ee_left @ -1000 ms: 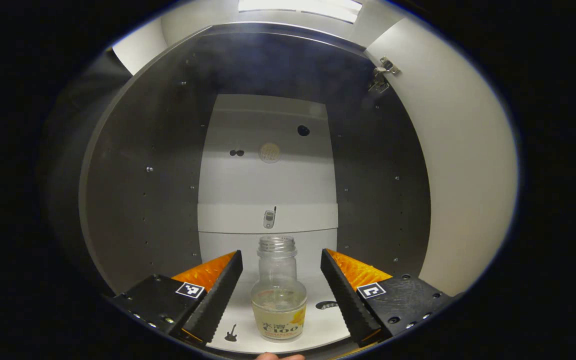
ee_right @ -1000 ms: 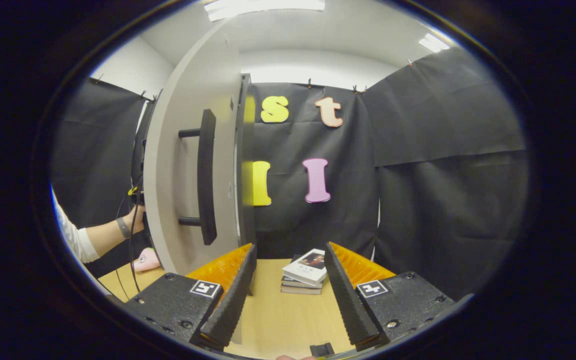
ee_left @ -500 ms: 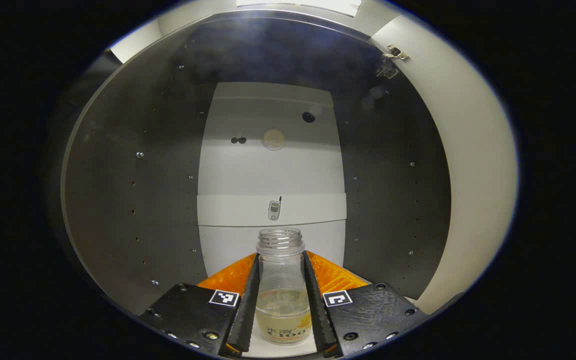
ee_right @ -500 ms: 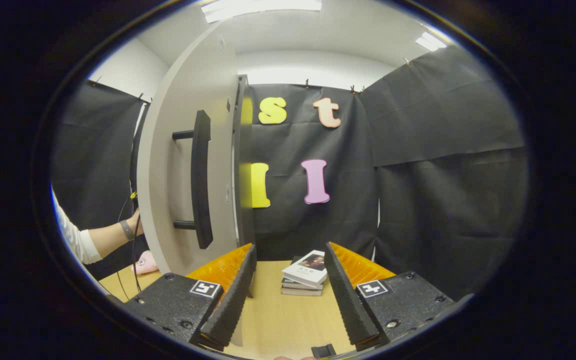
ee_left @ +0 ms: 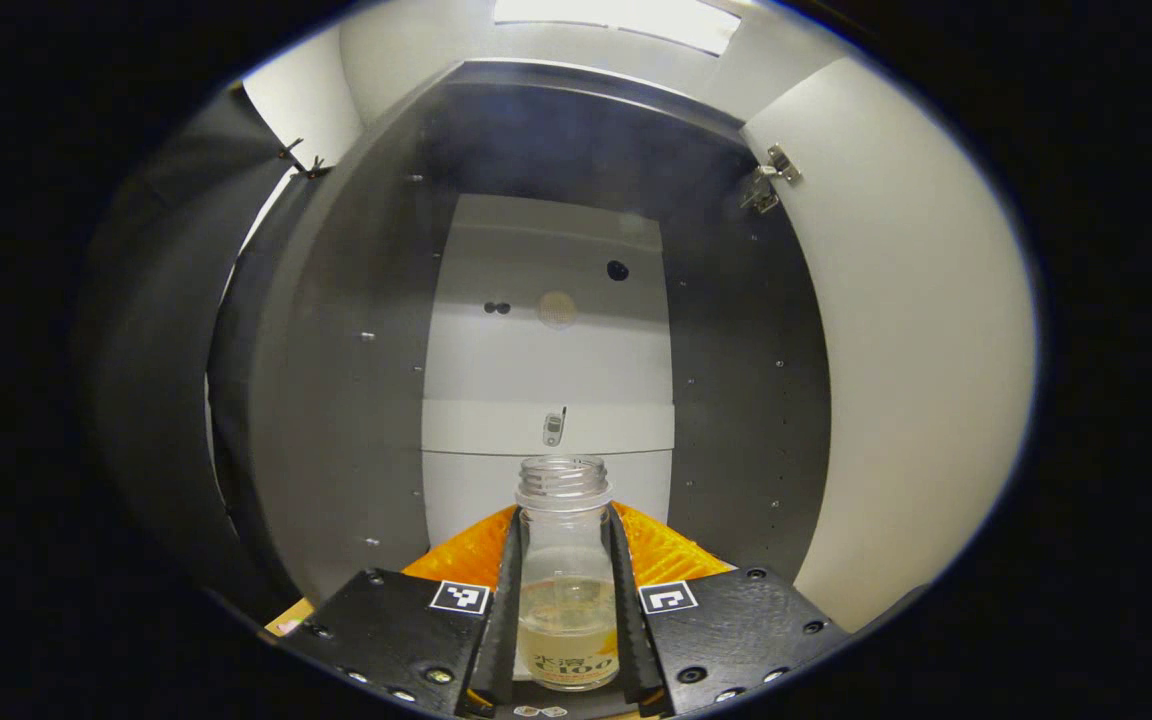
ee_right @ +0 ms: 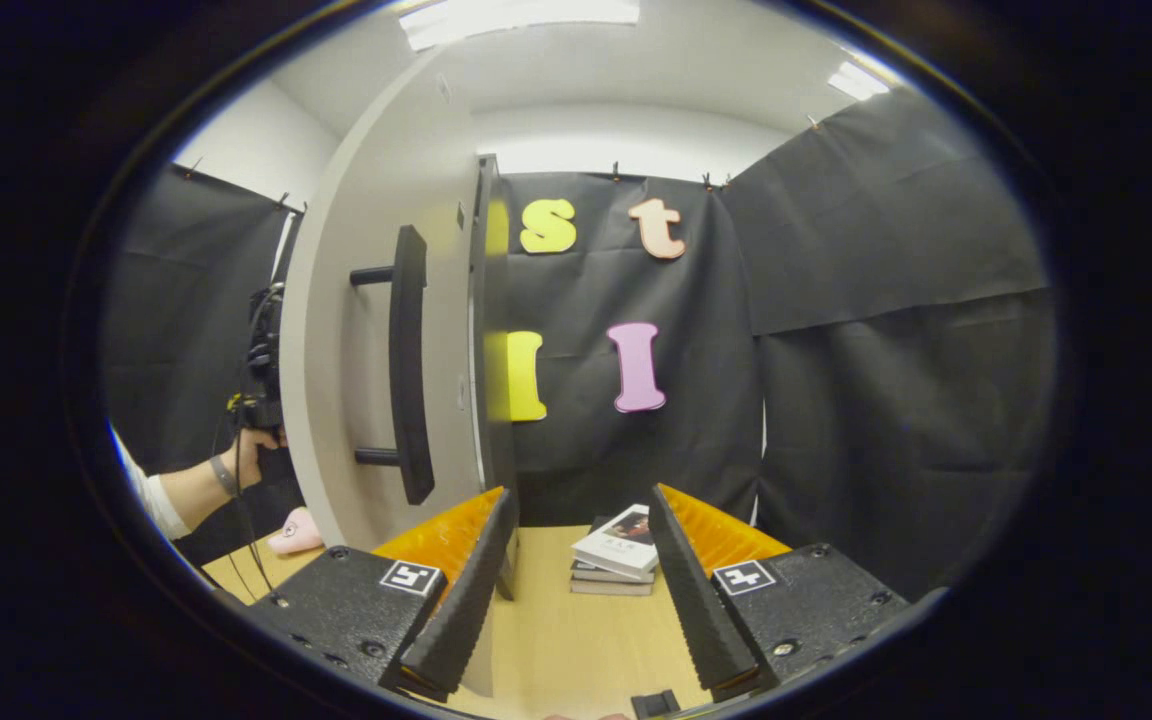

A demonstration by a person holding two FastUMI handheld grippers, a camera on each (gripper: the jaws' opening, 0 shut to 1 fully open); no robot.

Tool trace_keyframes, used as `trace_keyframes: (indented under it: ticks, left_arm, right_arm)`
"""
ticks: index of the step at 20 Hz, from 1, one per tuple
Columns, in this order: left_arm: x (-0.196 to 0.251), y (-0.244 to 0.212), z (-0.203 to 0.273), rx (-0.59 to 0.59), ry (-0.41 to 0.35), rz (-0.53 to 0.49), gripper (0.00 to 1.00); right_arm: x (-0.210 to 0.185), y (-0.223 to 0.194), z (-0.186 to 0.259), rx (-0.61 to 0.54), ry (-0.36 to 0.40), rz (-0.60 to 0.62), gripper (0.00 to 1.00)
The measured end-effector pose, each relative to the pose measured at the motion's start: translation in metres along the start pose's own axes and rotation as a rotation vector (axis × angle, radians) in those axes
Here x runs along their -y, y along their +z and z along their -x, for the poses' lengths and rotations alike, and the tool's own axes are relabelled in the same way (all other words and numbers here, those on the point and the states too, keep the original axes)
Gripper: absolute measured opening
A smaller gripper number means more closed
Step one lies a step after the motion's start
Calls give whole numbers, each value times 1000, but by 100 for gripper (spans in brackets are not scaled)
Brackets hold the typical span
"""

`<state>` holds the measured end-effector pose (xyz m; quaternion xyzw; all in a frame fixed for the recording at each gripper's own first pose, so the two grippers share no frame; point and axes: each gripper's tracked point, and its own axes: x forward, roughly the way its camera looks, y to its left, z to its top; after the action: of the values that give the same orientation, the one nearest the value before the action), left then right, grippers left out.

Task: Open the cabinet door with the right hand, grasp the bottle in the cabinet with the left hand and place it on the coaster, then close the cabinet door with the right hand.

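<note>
Left gripper (ee_left: pixel 564 610) clamped on bottle (ee_left: pixel 566 590), upright between its fingers, neck above tips. Right gripper (ee_right: pixel 576 590) fingers apart, empty; door handle (ee_right: pixel 408 365) up-left.

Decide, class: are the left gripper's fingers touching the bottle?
Touching. In the left gripper view both fingers of the left gripper press flat against the sides of the bottle, with no gap either side.
</note>
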<state>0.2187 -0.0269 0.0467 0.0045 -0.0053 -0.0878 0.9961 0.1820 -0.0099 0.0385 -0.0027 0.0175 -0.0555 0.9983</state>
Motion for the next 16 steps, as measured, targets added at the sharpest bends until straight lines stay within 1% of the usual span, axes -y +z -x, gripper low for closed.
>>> trace_keyframes:
  ticks: [2,4,7,10,13,15,16]
  left_arm:
    - [-14,-4,30,12,30,1,40]
    - [-31,-18,60,2,66,-8,40]
    - [-62,-37,106,-2,146,-30,40]
    - [-90,-65,145,-16,235,-46,40]
    - [-104,-92,178,-17,301,-19,40]
    - [-116,-115,200,-34,359,-62,40]
    - [-118,-129,209,-53,376,-84,40]
  right_arm:
    - [-7,1,0,4,14,-18,84]
    - [-11,3,1,9,26,-28,84]
    - [-15,11,5,33,31,-33,84]
    - [-19,19,7,52,40,-38,85]
    - [-20,25,8,57,38,-51,85]
    - [-20,27,9,51,36,-59,84]
    - [-20,29,10,51,32,-61,85]
